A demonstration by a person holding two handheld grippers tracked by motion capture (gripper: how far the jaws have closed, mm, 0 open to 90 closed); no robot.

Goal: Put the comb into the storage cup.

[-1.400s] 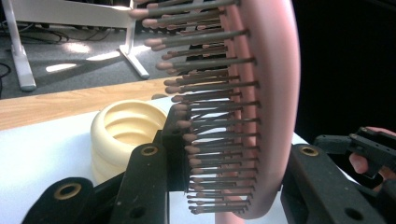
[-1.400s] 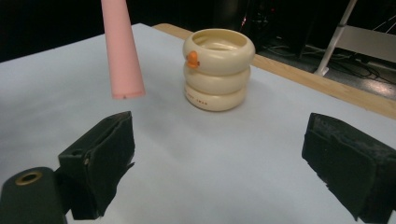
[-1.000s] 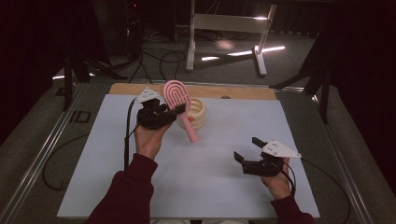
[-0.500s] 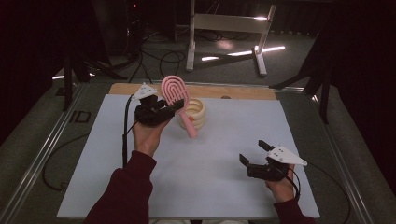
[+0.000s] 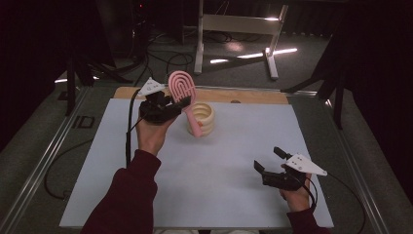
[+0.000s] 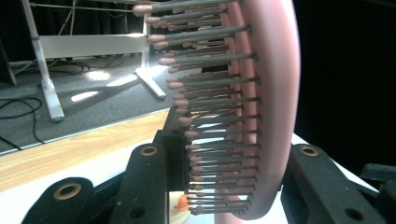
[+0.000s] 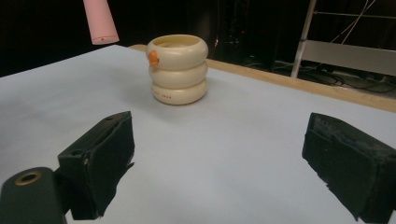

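Note:
My left gripper (image 5: 168, 105) is shut on a pink hairbrush (image 5: 183, 90), held up over the far middle of the white mat (image 5: 146, 185). The brush head points up and its handle slants down in front of a cream ribbed cup (image 5: 204, 119). In the left gripper view the bristles of the hairbrush (image 6: 261, 107) stand between the black jaws. My right gripper (image 5: 272, 161) rests low at the near right of the mat, open with nothing in it. From the right gripper view the cup (image 7: 178, 68) stands ahead with the handle tip of the hairbrush (image 7: 100, 21) hanging above its left.
A wooden strip (image 5: 253, 96) runs along the mat's far edge. Beyond the table stands a white metal frame (image 5: 238, 29) amid cables on the dark floor. Metal rails (image 5: 44, 161) border the table at both sides.
The left gripper has carried the hairbrush a little to the left and away from the cup. The right gripper has drawn back slightly toward the near edge.

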